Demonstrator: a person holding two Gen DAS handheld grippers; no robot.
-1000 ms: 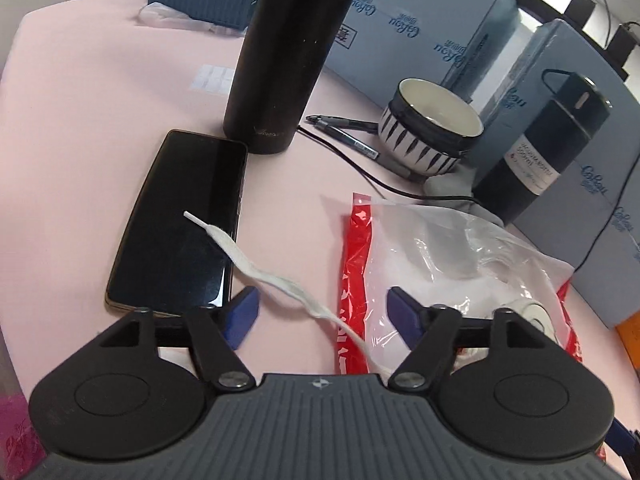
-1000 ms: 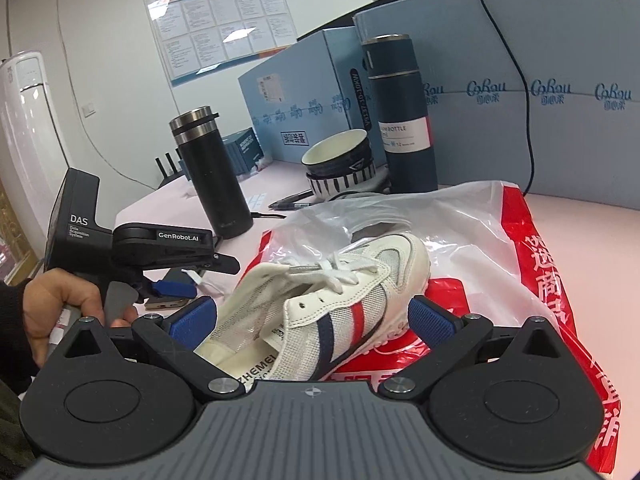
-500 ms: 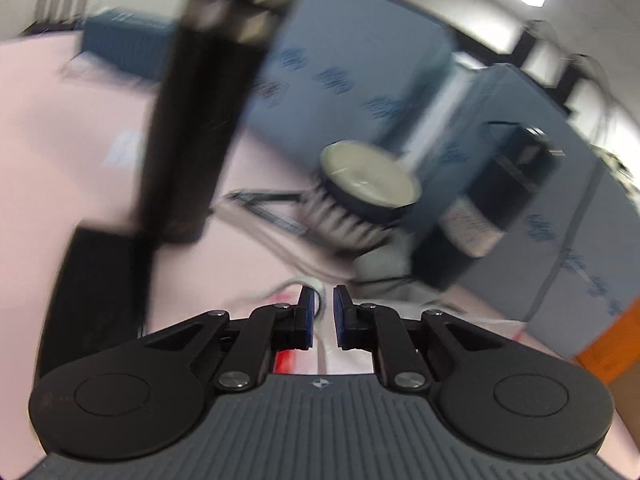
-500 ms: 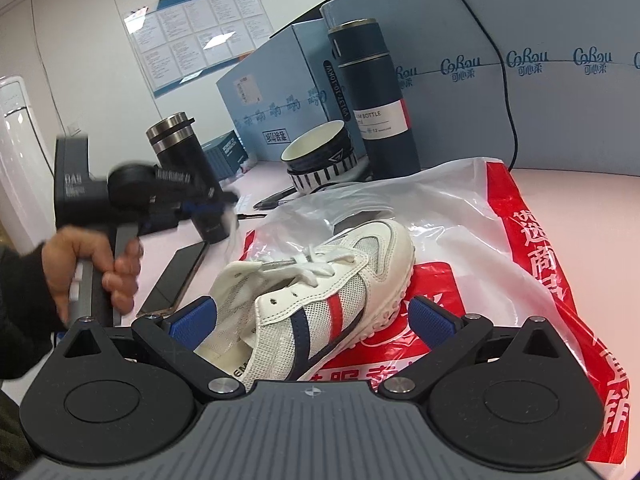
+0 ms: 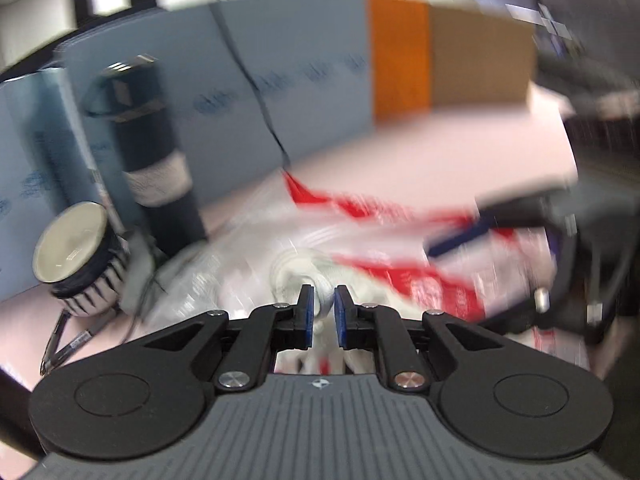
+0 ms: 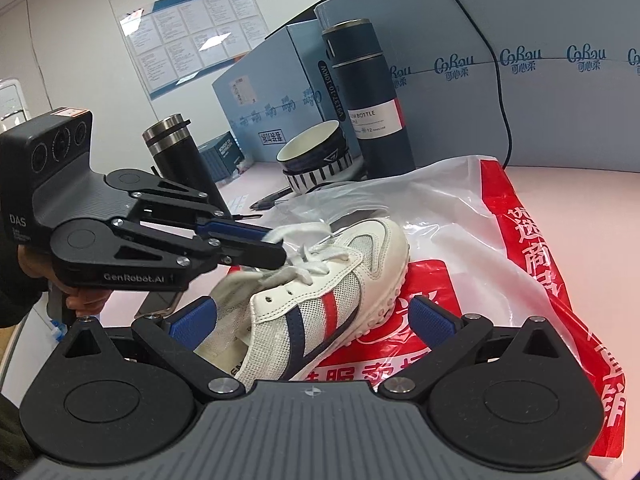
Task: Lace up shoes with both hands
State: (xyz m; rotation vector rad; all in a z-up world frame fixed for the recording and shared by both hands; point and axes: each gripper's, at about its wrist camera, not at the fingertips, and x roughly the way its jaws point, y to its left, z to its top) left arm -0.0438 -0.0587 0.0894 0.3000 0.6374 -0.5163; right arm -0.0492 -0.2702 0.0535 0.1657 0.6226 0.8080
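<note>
My left claw (image 6: 276, 246) reaches in from the left over the white sneaker (image 6: 320, 300), its blue pads drawn almost together with only a narrow slit between them. In the right wrist view a white shoelace (image 6: 286, 236) bunches at its fingertips and looks pinched there; my own left wrist view is too smeared to confirm what sits between the pads (image 5: 307, 316). My right claw (image 6: 314, 316) stands wide open and holds nothing, one blue pad on either side of the sneaker's heel end without touching it. The sneaker, with navy and red stripes on its side, lies on a red and white plastic bag (image 6: 532, 264) spread over the pink tabletop (image 6: 580, 184), its toe pointing away from me. Loose lace crosses the upper eyelets. Behind the bag stand a striped bowl (image 6: 316, 164), a dark blue bottle (image 6: 368, 96) with a white label, and a black flask (image 6: 176, 152) farther left, all in front of pale blue boxes (image 6: 520, 100). A hand (image 6: 80, 300) grips the left claw's handle at the frame's left edge.
</note>
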